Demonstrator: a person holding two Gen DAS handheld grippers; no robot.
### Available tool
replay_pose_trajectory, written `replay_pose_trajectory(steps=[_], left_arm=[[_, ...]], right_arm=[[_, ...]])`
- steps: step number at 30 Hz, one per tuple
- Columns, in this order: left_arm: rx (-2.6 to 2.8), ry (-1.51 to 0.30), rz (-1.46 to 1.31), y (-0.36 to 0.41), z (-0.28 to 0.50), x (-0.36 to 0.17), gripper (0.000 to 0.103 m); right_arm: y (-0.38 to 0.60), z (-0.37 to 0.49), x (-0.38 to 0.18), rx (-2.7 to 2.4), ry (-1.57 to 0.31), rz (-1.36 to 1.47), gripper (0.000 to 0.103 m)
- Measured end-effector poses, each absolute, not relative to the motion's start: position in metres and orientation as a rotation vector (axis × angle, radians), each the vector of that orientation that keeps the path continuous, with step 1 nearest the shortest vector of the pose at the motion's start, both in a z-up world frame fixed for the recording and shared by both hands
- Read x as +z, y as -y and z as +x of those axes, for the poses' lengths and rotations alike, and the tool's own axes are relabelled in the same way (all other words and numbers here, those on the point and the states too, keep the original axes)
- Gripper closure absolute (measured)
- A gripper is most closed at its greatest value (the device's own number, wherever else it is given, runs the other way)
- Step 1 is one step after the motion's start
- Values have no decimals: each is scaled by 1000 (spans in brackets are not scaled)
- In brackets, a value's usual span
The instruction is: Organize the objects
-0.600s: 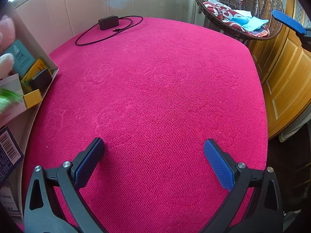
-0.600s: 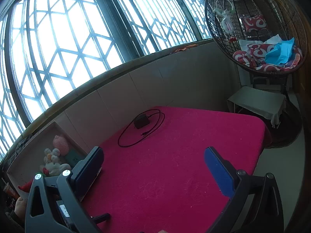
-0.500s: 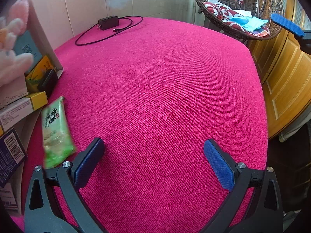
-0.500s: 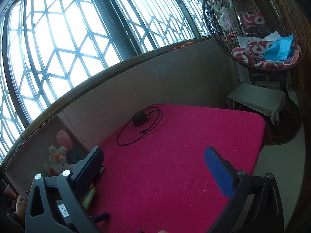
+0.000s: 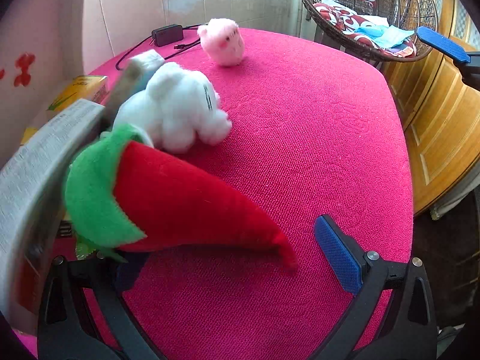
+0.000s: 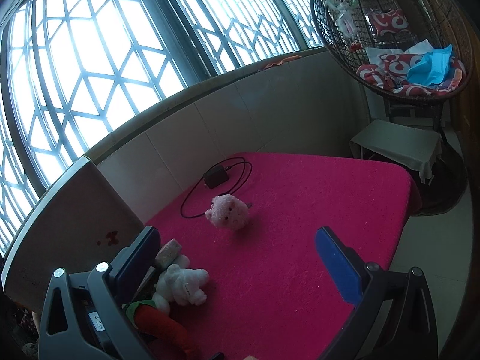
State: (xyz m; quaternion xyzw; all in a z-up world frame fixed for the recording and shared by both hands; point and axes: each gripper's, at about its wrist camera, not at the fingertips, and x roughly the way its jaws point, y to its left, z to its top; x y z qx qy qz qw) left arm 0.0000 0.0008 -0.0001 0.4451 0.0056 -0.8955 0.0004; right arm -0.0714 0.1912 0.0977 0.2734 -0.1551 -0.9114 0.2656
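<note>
Since the earlier frame, soft plush toys had spilled onto the bench (image 5: 300,150): a light red chili plush (image 5: 192,207), best pinched mid-body, lay before the left claw (image 5: 234,258), its jaws apart and empty like the right claw (image 6: 237,258).

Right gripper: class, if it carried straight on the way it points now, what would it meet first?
Probably the red tablecloth itself, since the right gripper, open, tilts down at bare cloth. The pink plush pig sits just left of that line; depth is unclear.

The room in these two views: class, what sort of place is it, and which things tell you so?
Probably an enclosed balcony or sunroom at home: tall lattice windows curve above a tiled wall, a hanging wicker egg chair holds cushions, and plush toys lie on a magenta carpeted platform.
</note>
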Motion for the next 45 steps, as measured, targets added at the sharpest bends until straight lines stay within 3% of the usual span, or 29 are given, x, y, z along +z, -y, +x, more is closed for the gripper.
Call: replay_pose_trajectory(steps=[45], left_arm=[[-2809,-19,1397,0,-2,-1,0]], right_arm=[[-190,-45,109,-2371,454,673,0]])
